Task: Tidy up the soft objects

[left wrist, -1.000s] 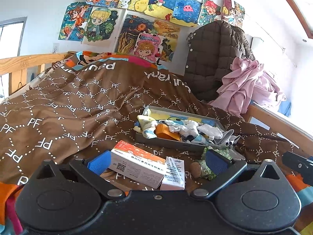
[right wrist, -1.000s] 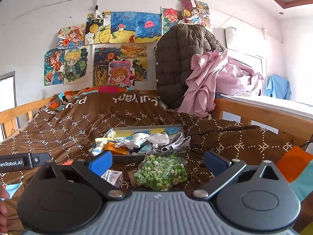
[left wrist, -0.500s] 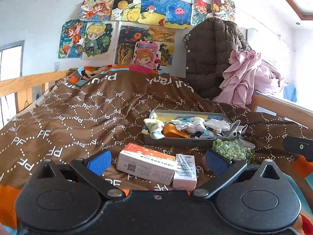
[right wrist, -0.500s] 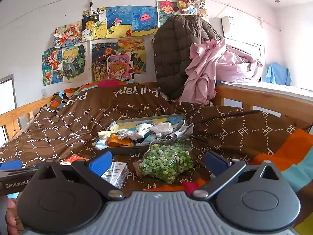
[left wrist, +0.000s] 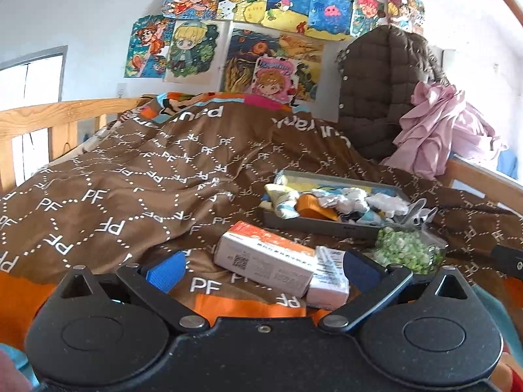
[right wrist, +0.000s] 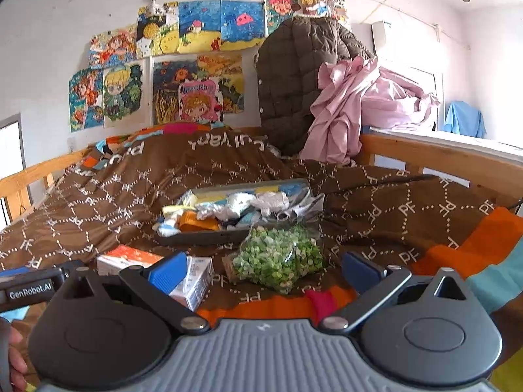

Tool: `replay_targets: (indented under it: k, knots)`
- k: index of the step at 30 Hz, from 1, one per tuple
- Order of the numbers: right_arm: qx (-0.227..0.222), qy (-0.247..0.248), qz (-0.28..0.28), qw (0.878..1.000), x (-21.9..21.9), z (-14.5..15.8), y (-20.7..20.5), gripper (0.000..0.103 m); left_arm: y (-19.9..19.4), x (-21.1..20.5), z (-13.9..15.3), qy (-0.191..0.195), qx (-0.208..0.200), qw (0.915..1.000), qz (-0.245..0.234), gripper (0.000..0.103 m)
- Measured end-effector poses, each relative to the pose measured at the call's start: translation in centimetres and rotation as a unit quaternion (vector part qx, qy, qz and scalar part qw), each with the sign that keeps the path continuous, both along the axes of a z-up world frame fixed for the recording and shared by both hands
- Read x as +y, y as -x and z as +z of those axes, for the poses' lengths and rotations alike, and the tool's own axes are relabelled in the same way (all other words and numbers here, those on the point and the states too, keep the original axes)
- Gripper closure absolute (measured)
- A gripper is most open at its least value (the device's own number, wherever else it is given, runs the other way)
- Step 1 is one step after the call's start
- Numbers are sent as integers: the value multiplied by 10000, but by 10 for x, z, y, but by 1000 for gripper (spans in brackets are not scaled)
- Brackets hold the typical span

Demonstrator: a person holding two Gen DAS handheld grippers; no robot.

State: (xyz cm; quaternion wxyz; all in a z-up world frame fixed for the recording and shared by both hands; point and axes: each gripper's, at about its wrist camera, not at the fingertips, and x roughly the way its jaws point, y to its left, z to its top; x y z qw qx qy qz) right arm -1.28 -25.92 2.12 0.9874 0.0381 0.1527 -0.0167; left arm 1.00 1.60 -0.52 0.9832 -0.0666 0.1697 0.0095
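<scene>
Left wrist: I've got the left gripper (left wrist: 260, 269) wide, empty, framing the orange-white box (left wrist: 266, 254) at lower centre. Right gripper (right wrist: 264, 269) equally wide, lined up on the green bag (right wrist: 278, 258); tray (right wrist: 209, 237) behind for drop-off, I reckon.

We are seeing the left gripper (left wrist: 261, 266) swinging its view leftward: the orange and white box (left wrist: 265, 254) and the small white box (left wrist: 328, 277), centred between its spread fingers (left wrist: 166, 271) a second ago, are now sitting toward the right finger. The right gripper (right wrist: 263, 268) is edging nearer the bag of green pieces (right wrist: 279, 258), which is now filling more of the gap between its fingers. The left gripper's body (right wrist: 31, 285) is showing larger at the left edge of the right wrist view.
</scene>
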Motion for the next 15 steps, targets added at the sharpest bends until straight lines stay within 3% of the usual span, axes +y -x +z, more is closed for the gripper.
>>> replay_targets:
  k: [15]
  knots:
    - [527,-145,-64,9985,0,-15,-8,0,-10,-6,-14,-157,708,9974,-26,1]
